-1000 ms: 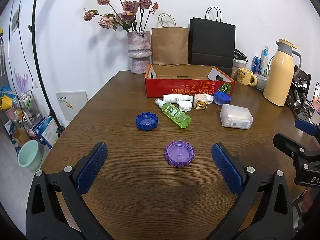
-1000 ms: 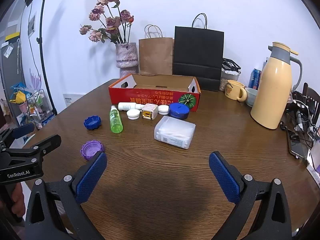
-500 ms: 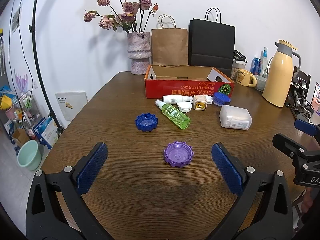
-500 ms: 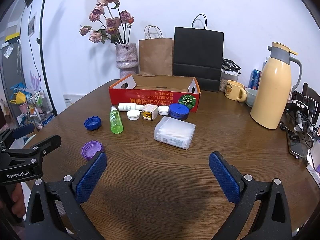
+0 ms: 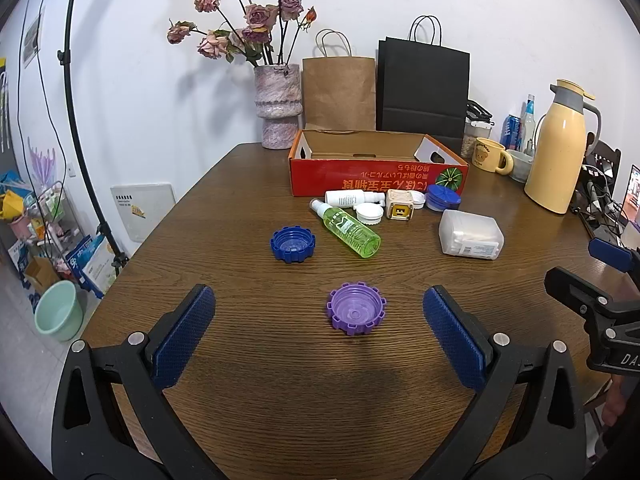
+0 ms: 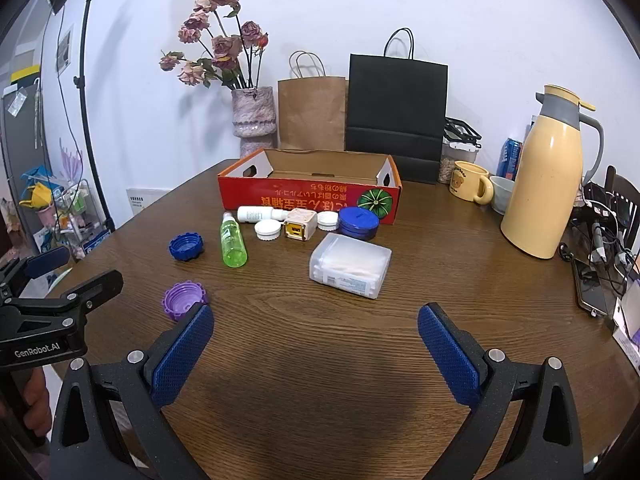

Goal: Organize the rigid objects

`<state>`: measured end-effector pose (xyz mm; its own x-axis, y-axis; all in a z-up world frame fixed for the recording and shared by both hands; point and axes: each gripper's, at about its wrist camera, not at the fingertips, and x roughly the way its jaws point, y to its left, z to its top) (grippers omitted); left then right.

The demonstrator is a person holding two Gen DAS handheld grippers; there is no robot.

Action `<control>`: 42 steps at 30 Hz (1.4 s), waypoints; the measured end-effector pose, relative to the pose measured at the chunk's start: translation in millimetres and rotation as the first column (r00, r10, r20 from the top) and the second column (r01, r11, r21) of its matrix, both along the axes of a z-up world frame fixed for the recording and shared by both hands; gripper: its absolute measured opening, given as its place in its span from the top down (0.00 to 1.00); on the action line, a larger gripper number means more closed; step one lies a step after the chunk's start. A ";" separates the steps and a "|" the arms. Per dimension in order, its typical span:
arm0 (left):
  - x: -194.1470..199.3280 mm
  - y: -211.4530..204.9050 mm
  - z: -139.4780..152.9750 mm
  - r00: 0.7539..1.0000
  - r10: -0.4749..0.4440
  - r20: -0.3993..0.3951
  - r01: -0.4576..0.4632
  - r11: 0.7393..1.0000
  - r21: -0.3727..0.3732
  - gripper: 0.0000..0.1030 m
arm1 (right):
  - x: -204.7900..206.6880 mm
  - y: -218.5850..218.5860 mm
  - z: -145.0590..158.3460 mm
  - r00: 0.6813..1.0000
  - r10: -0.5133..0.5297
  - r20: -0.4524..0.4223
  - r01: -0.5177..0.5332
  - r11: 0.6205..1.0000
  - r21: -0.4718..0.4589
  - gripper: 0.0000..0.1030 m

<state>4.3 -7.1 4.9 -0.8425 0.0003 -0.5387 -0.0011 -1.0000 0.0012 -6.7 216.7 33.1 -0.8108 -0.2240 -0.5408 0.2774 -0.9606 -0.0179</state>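
Both claws spread and empty, lined up over the purple cap.

My left gripper (image 5: 318, 330) is spread wide with the ridged purple cap (image 5: 357, 313) lying open side up between its blue textured pads (image 5: 185, 328), touching neither. Over the last second almost nothing has shifted, only a slight creep toward the cap, so I judge no grasp has begun. My right gripper (image 6: 316, 354) is equally spread over bare wood-grain table (image 6: 320, 400). Farther out lie a blue notched cap (image 5: 292, 243), a translucent green spray bottle (image 5: 349, 229) on its side, small white lids and a frosted plastic box (image 5: 470, 233). Beyond them, the red cardboard box (image 5: 376, 178) looks empty, so sorting seems unstarted.
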 end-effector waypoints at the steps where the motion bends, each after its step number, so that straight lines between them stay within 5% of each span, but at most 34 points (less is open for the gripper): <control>1: 0.3 0.0 -0.4 1.000 0.000 -0.001 0.000 1.000 0.001 0.00 | 0.1 0.0 -0.2 1.000 0.000 0.000 0.000 1.000 0.000 0.00; 42: 3.2 2.1 -0.2 1.000 -0.002 -0.013 0.002 1.000 0.003 0.00 | 2.0 0.0 2.9 1.000 0.001 -0.007 -0.001 1.000 -0.001 0.00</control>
<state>7.5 -5.1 4.7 -0.8493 0.0031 -0.5280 -0.0027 -1.0000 -0.0015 -4.8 216.7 36.0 -0.8141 -0.2257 -0.5351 0.2785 -0.9603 -0.0186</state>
